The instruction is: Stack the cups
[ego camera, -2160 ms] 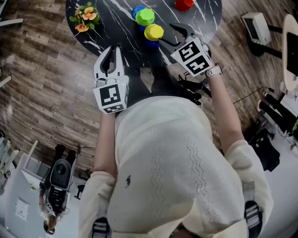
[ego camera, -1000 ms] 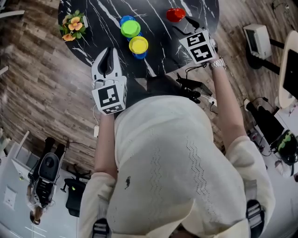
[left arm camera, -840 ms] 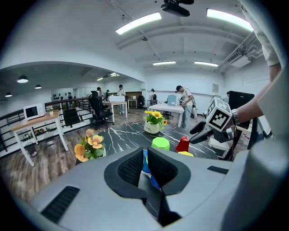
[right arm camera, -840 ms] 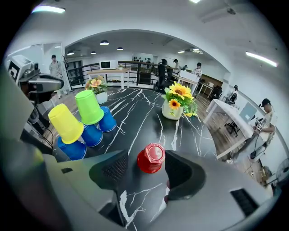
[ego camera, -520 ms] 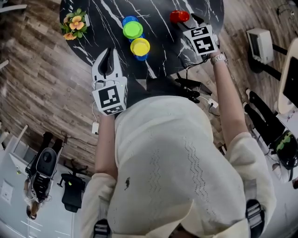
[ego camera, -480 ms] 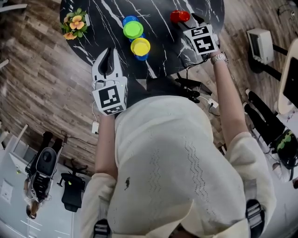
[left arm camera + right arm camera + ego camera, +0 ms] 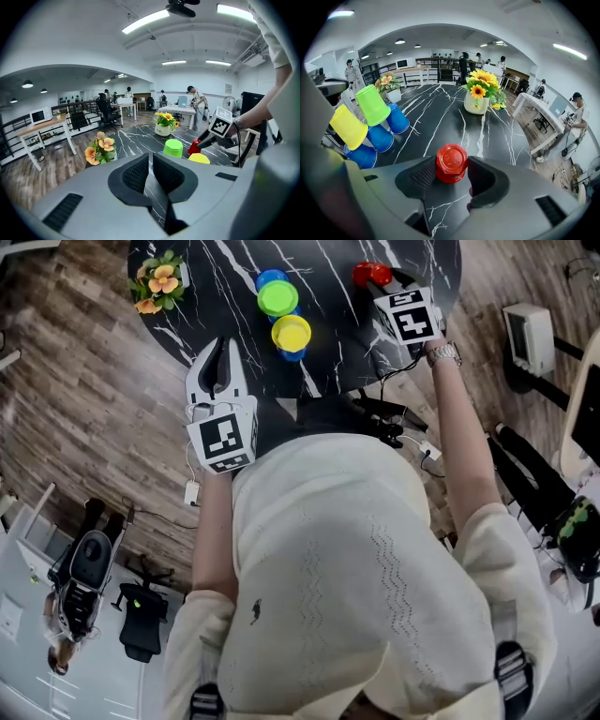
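Since two seconds ago the right gripper [image 7: 381,281] has left the cup cluster and is now standing at the upper right of the head view, over the red cup [image 7: 367,275]. Its jaws have just been closing, and in the right gripper view the black, mesh-textured pads [image 7: 425,176] are meeting the cup's two sides, so it is grasping the red cup. That cup is glossy plastic, sitting upside down on the table [image 7: 225,277], a round black top with white marble veins. Its base is showing a hexagonal outline with faint embossed lettering too small to read. The cup's rim is lying hidden behind the gripper's grey body.

At the left of the head view the left gripper [image 7: 223,347] is hanging over the table edge, clenched almost together with only a thin slit and nothing in it.

Near the top centre the green cup [image 7: 277,298] and yellow cup [image 7: 291,333] are resting upside down on the blue cups [image 7: 379,137], which from above are mostly covered. A flower pot [image 7: 157,279] is standing at the upper left; planked wood flooring is showing around the table
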Available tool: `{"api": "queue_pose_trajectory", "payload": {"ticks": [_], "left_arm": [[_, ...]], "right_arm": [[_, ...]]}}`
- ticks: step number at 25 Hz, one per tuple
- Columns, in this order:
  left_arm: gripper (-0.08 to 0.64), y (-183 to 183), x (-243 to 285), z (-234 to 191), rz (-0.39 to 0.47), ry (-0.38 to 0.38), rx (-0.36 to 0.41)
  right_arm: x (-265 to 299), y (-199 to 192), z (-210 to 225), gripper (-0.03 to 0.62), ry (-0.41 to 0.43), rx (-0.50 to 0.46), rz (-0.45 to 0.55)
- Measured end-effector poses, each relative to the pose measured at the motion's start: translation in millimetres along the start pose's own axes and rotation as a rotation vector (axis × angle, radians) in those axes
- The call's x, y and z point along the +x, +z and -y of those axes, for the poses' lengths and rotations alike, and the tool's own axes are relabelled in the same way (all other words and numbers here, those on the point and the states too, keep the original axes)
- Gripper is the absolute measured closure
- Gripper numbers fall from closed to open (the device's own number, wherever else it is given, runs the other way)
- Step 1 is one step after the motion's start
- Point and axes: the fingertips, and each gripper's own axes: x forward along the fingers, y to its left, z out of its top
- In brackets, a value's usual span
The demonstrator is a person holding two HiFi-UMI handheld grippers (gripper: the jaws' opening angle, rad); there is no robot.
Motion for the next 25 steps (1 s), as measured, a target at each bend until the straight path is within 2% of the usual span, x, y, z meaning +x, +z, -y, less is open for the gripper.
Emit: {"api": "queue_pose_trajectory", "payload": {"ticks": [13, 25], "left_arm": [[0.512, -3.1, -12.6, -3.5, 0.018, -0.019, 0.001], [0.512, -0.4, -33.6, -6.6, 0.051, -0.038, 0.017]], "right_arm": [[-25.5, 12.1, -5.4, 0.373, -0.036, -0.018, 0.020], [-77.2, 42.8, -13.0, 0.373, -0.054, -0.042, 0.096]]}}
